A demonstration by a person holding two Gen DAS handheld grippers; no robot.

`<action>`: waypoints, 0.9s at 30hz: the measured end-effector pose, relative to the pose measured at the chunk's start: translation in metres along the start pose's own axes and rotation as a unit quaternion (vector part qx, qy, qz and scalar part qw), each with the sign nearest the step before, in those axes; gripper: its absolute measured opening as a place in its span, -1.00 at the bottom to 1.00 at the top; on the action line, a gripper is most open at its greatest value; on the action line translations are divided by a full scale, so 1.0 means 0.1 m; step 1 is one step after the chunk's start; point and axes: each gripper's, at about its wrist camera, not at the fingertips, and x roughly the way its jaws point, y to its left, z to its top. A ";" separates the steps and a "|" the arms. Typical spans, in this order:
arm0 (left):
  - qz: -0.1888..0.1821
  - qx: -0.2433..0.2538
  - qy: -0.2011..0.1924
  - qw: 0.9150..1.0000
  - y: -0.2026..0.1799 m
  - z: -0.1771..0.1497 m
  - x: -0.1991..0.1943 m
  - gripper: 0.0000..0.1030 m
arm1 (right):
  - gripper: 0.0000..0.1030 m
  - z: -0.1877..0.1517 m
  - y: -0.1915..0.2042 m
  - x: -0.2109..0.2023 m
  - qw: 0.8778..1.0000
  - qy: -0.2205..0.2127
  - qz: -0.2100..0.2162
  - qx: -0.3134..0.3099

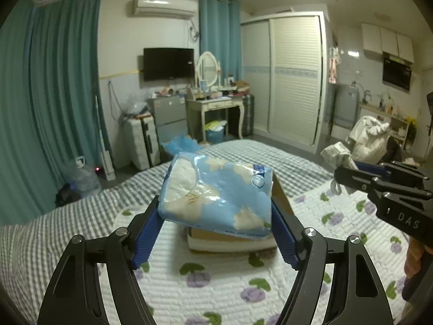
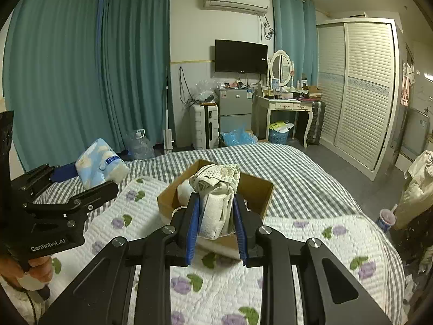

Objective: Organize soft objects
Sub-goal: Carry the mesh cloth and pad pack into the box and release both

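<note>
Soft objects, two in hand, both over the bed [image 2: 311, 173] with its grey check cover and floral quilt [image 2: 216, 284].

Cardboard box [image 2: 257, 189]: open-topped, resting on the quilt mid-bed, presumably the collecting bin. A white rounded item already lies inside it; identity unclear.

Tissue pack [image 1: 216, 195]: blue plastic wrap with pale flower print, held aloft by the left claw [image 1: 216, 227], blue pads pressed on either side, jaws set wide to span it. In the left wrist view it hangs above the box; in the right wrist view it sits off to the box's left.

Rolled cloth bundle [image 2: 216, 203]: white textured towel wrapped with a patterned cream fabric, pinched upright in the right claw [image 2: 216, 233], jaws narrow. It sits over the near edge of the box.

Judgement on the step: lower the bundle straight down beside the white item, release only once it rests on the bottom, then withdraw upward so loose fabric does not drag out. Keep the pack clear until the right claw exits; both will compete for one opening. The pack's slick film may slip, so keep it level.

Writing: "GenRobot.AI" on the left tool body, "DAS" on the right. The pack's small label is unreadable.
</note>
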 end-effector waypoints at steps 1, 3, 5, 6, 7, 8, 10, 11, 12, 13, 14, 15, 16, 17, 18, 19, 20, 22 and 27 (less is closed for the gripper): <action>0.000 0.001 -0.002 1.000 0.01 0.02 0.06 0.44 | -0.53 0.04 -0.01 0.04 1.000 -0.001 0.001 0.000; 0.003 0.003 -0.004 1.000 -0.01 0.06 0.21 0.44 | -0.53 0.12 -0.05 0.14 1.000 -0.002 0.002 0.000; 0.003 0.006 -0.001 1.000 -0.01 0.10 0.37 0.44 | -0.53 0.20 -0.10 0.28 1.000 -0.002 0.000 -0.001; 0.004 0.008 0.003 1.000 -0.02 0.12 0.47 0.44 | -0.53 0.23 -0.12 0.36 1.000 -0.001 -0.001 0.000; 0.004 0.010 0.005 1.000 -0.02 0.14 0.56 0.44 | -0.53 0.27 -0.15 0.45 1.000 -0.001 -0.001 0.000; 0.004 0.011 0.007 1.000 -0.02 0.17 0.68 0.44 | -0.53 0.29 -0.18 0.53 1.000 0.001 -0.003 -0.001; 0.003 0.012 0.008 1.000 -0.02 0.22 0.89 0.44 | -0.53 0.35 -0.24 0.72 1.000 0.003 -0.009 -0.002; 0.000 0.012 0.011 1.000 -0.02 0.24 1.01 0.44 | -0.53 0.37 -0.28 0.84 1.000 0.005 -0.011 -0.001; -0.003 0.012 0.013 1.000 -0.03 0.26 1.14 0.44 | -0.53 0.38 -0.33 0.93 1.000 0.007 -0.012 0.002; -0.007 0.012 0.016 1.000 -0.03 0.28 1.27 0.44 | -0.53 0.38 -0.38 1.06 1.000 0.011 -0.013 0.004; -0.008 0.013 0.017 1.000 -0.04 0.28 1.34 0.44 | -0.53 0.38 -0.43 1.19 1.000 0.017 -0.014 0.006; -0.007 0.014 0.021 1.000 -0.04 0.28 1.47 0.44 | -0.53 0.38 -0.46 1.29 1.000 0.021 -0.016 0.008; -0.007 0.016 0.024 1.000 -0.04 0.27 1.55 0.44 | -0.53 0.36 -0.51 1.42 0.999 0.027 -0.015 0.011; -0.009 0.019 0.030 0.999 -0.05 0.26 1.68 0.44 | -0.53 0.34 -0.55 1.56 0.999 0.035 -0.012 0.017; -0.012 0.021 0.034 0.999 -0.07 0.25 1.75 0.44 | -0.53 0.32 -0.60 1.66 0.999 0.041 -0.011 0.021; -0.011 0.023 0.040 0.999 -0.09 0.22 1.83 0.44 | -0.53 0.29 -0.64 1.79 0.999 0.047 -0.010 0.025; -0.010 0.026 0.044 0.999 -0.10 0.20 1.88 0.44 | -0.53 0.26 -0.68 1.91 0.998 0.055 -0.010 0.027; -0.010 0.032 0.050 0.998 -0.12 0.17 1.98 0.44 | -0.53 0.20 -0.76 2.10 0.997 0.066 -0.005 0.033; -0.011 0.046 0.072 0.996 -0.16 0.06 2.07 0.45 | -0.31 0.09 -0.95 2.39 0.995 0.079 0.009 0.056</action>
